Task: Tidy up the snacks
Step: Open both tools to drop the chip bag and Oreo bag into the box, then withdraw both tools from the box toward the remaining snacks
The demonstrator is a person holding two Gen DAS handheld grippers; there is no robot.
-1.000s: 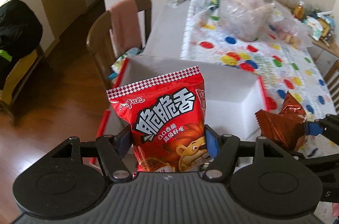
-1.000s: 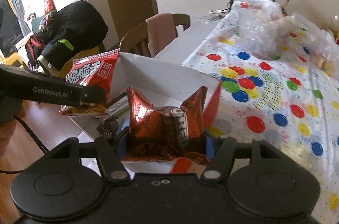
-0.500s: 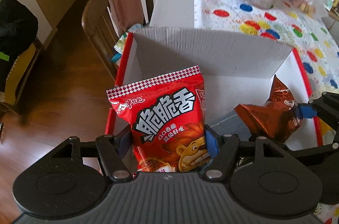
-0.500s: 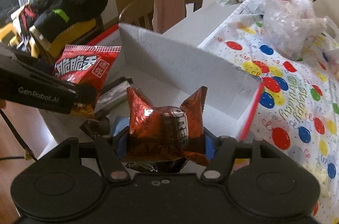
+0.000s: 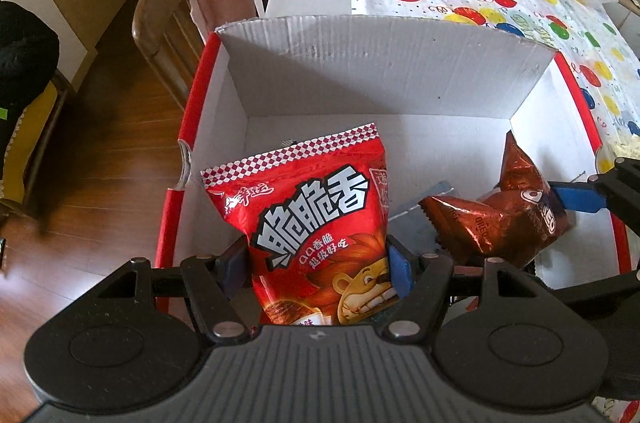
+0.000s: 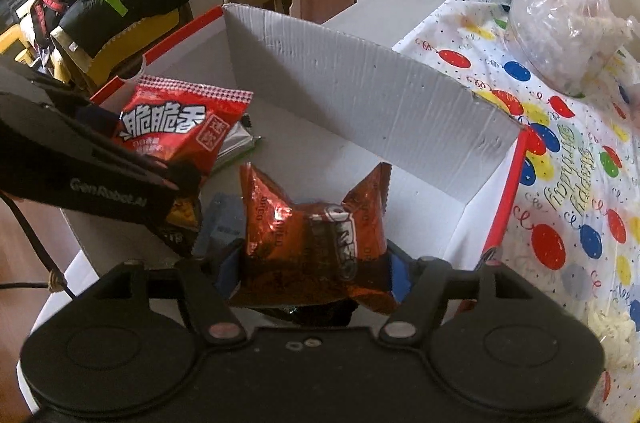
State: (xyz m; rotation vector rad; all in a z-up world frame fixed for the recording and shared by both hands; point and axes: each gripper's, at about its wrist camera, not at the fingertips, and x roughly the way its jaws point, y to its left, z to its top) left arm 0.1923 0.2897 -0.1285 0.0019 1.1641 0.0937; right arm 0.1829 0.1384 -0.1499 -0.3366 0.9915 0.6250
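Both snack bags are inside the white corrugated cardboard box (image 5: 380, 79) with the red edging, each between a pair of fingers. The left gripper (image 5: 318, 265) has its blue-padded fingers clamped on the lower half of a glossy red snack pouch (image 5: 308, 219) — flat, with a checkered top seal and a cartoon lion, bottom edge cut off behind the gripper body. The right gripper (image 6: 314, 265) has a crinkly copper-brown foil Oreo pack (image 6: 316, 235) between its fingers; its jaws have just been opening a bit, though the pads look to still touch the pack's sides. Under the bags there's other stuff on the box floor — a grey-blue packet (image 6: 222, 223) and something dark — mostly hidden, can't tell what. The box sits on the desk beside a balloon-print plastic tablecloth (image 6: 560, 191), with a wooden chair (image 5: 172, 19) behind.
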